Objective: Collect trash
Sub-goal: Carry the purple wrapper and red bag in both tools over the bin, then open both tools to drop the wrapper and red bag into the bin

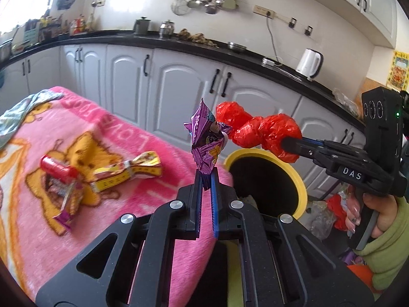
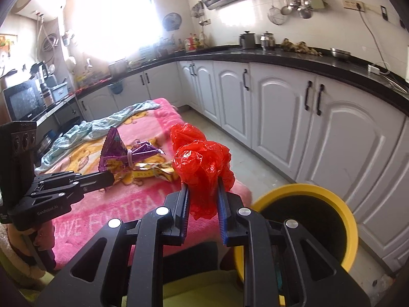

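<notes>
We had both loads lifted off the pink blanket (image 1: pixel 38 230) and were carrying them toward the yellow-rimmed bin (image 1: pixel 301 181) beside it. Our left tongs (image 1: pixel 205 179) were pinched tight on the purple snack wrapper (image 1: pixel 207 140), which stood upright above the blanket's edge, just short of the bin. Our right tongs (image 2: pixel 203 192) were clamped on the crumpled red plastic bag (image 2: pixel 202 158), held near the bin's rim. 2 more wrappers, a yellow wrapper (image 1: pixel 133 171) and a red wrapper (image 1: pixel 58 171), lay on the blanket. Next, we judged, each load needed to hang squarely over the bin's mouth before release.
</notes>
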